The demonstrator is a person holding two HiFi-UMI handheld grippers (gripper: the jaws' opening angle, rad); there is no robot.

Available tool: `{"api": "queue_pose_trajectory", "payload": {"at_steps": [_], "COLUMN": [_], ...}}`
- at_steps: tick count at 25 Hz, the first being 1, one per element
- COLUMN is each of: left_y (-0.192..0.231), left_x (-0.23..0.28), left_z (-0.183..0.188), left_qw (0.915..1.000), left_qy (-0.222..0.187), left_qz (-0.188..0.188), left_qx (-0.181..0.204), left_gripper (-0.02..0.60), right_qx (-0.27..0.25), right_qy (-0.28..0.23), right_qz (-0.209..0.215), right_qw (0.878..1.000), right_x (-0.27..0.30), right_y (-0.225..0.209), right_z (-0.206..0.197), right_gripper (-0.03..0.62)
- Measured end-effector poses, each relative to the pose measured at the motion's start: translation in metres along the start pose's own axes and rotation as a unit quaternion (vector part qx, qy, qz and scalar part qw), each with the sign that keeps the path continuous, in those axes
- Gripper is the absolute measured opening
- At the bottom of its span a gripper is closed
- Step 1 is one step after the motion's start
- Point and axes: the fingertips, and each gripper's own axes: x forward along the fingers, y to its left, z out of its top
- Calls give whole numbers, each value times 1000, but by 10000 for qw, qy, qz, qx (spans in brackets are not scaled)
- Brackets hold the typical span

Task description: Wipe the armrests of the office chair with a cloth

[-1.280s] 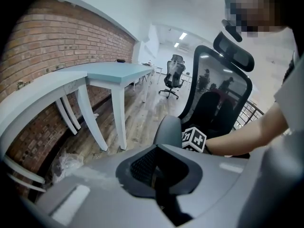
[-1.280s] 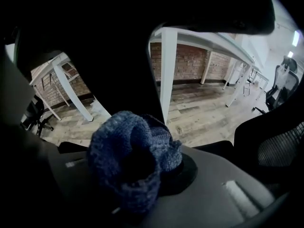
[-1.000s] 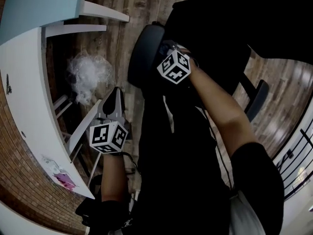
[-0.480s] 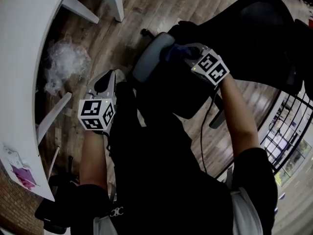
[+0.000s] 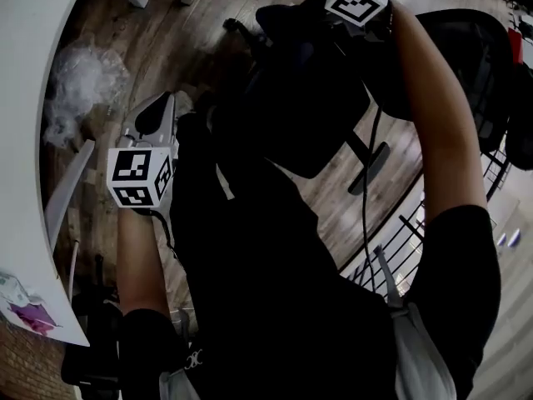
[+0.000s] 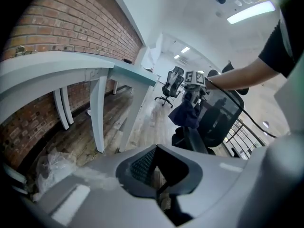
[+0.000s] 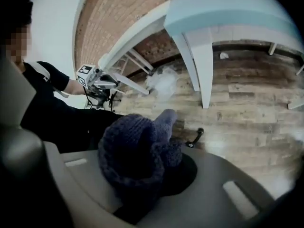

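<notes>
Pinching blue cloth (image 7: 135, 151) in right claw (image 7: 164, 184) beside office chair (image 6: 221, 113), left claw (image 6: 159, 191) pressed together near desk (image 5: 25, 140).

I read the wooden plank floor (image 5: 166, 40) as the main carrier. The curved white desk (image 5: 25, 140) stands on it by white legs (image 6: 97, 113). Under the desk, near those legs, a crumpled wad of clear plastic film (image 5: 79, 86) lies on the planks. Off the desk's open side the office chair (image 6: 223, 115) rests on the floor, with one caster (image 7: 194, 139) visible. Beyond the desk's far end a second chair (image 6: 172, 84) stands on the floor. On the desk top, at its near edge, lies a pink-and-purple item (image 5: 33, 315) that is too small to identify.
</notes>
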Motion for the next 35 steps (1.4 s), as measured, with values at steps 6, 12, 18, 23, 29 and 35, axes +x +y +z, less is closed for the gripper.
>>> {"api": "queue_pose_trajectory", "payload": {"at_steps": [6, 12, 18, 23, 29, 35], "left_y": [20, 21, 18, 27, 44, 58], "left_x": [3, 11, 13, 15, 20, 30], "left_z": [-25, -42, -47, -51, -60, -71], "left_qw": [9993, 9977, 9968, 9964, 9961, 9955], "left_qy": [177, 356, 444, 505, 534, 603], "left_qz": [-163, -369, -512, -464, -366, -323], "left_qx": [-275, -444, -430, -503, -603, -657], "left_gripper": [6, 6, 6, 6, 6, 6], "right_qx": [299, 315, 484, 647, 454, 100], "right_qy": [1275, 2271, 3061, 3537, 3530, 3400], "right_qz": [666, 837, 1333, 1423, 597, 110], "right_qw": [9892, 9698, 9414, 9222, 9326, 9403], "right_x": [65, 93, 117, 133, 163, 200], "right_y": [-15, -30, -22, -25, -70, -113], "right_z": [2, -4, -20, -36, -57, -60], "right_gripper": [46, 46, 46, 46, 44, 43]}}
